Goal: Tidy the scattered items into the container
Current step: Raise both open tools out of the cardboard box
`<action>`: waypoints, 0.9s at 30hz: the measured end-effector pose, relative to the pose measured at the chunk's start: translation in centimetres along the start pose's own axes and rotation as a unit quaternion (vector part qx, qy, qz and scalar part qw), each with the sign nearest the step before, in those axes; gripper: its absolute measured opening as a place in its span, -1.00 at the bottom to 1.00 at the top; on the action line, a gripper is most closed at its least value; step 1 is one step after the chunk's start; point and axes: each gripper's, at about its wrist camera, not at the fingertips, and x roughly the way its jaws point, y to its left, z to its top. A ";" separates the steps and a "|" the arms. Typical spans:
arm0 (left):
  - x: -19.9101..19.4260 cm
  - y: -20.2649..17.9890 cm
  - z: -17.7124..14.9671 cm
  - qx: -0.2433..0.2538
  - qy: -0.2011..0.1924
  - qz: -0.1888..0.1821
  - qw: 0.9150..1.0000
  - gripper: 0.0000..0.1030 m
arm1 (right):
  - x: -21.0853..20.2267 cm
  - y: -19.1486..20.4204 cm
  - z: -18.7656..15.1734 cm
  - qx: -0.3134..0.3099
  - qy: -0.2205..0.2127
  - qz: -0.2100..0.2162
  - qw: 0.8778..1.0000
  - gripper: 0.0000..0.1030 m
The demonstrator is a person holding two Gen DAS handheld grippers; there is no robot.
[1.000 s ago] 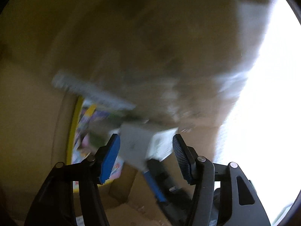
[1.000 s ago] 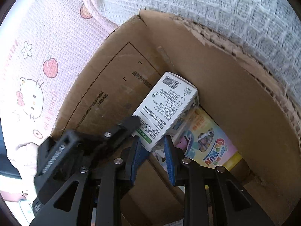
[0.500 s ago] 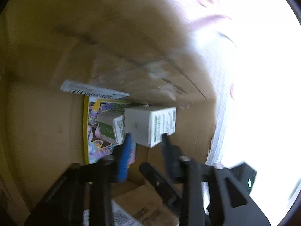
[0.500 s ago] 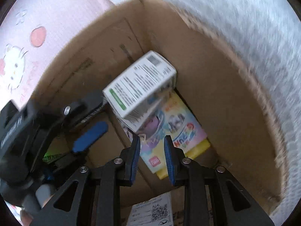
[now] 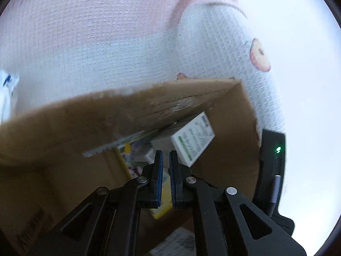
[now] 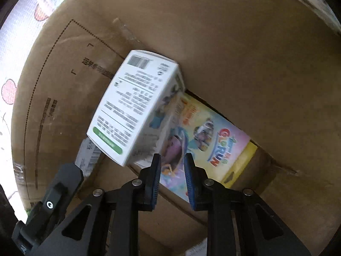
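A white carton with a green stripe [image 6: 136,111] leans tilted against the wall of the cardboard box [image 6: 234,42], its lower end over a colourful yellow-edged pack [image 6: 208,140] that lies flat on the bottom. My right gripper [image 6: 170,160] points down into the box just over that pack; its jaws are closing to a narrow gap with nothing between them. My left gripper [image 5: 165,152] hovers above the box rim [image 5: 85,117], jaws closing to a slit and empty. From there the white carton [image 5: 192,140] shows deep inside.
A white waffle blanket with pink prints [image 5: 106,42] surrounds the box. A shipping label [image 6: 89,155] sticks to the box's inside. The left gripper's black body [image 6: 53,202] sits at the box's lower left. The right gripper's body with a green light [image 5: 275,170] is by the right wall.
My left gripper let go of the white carton, closed and drew back up out of the box. The carton dropped to lean on the wall. My right gripper sank deeper into the box.
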 end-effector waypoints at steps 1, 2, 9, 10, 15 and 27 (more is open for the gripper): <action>-0.5 0.4 0.5 0.004 0.006 0.002 1.000 -0.87 | 0.1 0.4 -0.1 -0.003 -0.004 -0.005 1.000 -0.63; -0.9 0.6 0.3 0.008 0.013 0.001 1.000 -0.94 | 0.1 0.7 -0.1 -0.007 -0.008 -0.009 1.000 -0.63; 1.4 0.3 -0.7 0.052 0.007 0.044 0.998 -0.94 | 0.4 3.0 -0.1 -0.036 -0.026 0.002 0.999 -0.63; 1.2 0.3 -0.7 0.056 0.004 0.047 0.997 -0.94 | 0.4 3.2 -0.1 -0.039 -0.028 0.000 0.999 -0.63; -0.3 0.6 -1.2 0.059 0.014 0.049 0.997 -0.94 | -0.2 3.6 -0.2 -0.050 -0.016 -0.023 0.998 -0.63; -3.1 0.9 -2.1 0.063 -0.007 0.062 0.996 -0.94 | 2.2 7.8 -0.7 -0.067 0.017 -0.052 0.996 -0.63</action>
